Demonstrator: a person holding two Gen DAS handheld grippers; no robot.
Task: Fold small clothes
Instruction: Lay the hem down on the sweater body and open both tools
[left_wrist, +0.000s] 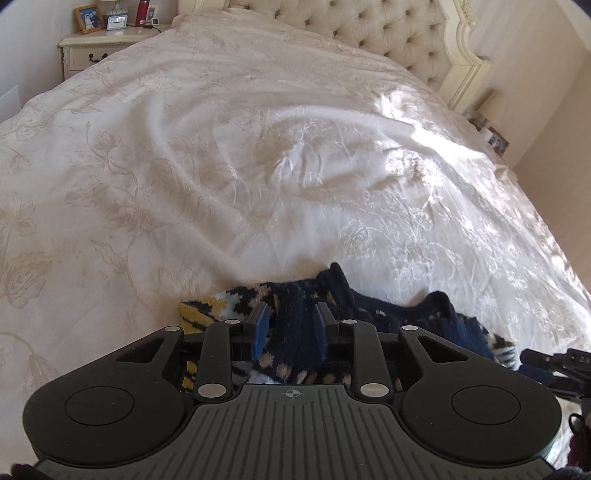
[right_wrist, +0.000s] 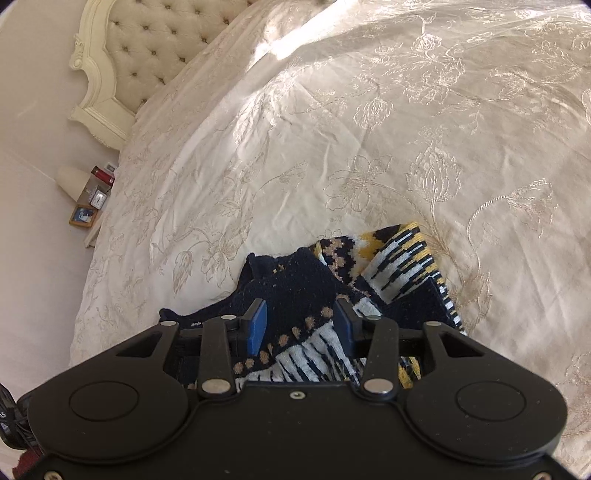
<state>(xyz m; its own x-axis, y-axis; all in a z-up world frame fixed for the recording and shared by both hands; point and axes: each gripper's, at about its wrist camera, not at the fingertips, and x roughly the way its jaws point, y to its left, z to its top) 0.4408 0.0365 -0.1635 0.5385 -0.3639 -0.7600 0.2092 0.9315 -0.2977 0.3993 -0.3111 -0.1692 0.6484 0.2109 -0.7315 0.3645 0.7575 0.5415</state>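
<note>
the knitted socks (right_wrist: 332, 280) lay bunched on the bed cover (right_wrist: 369, 129), not folded yet. the left gripper (left_wrist: 290, 325) and right gripper (right_wrist: 301, 319) both had fingers spread, grasping nothing.

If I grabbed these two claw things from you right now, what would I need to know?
Left claw: open, hovering low over the dark navy part of the patterned knit garment, gripping nothing.
Right claw: open too, above the same garment, nothing held.
The garment lies crumpled near the edge of the bed's white floral bedspread, yellow-and-white striped end to one side.
Done: no neat fold is visible yet.
Left: probably pick up an edge with each claw, spread it flat, then fold it.
</note>
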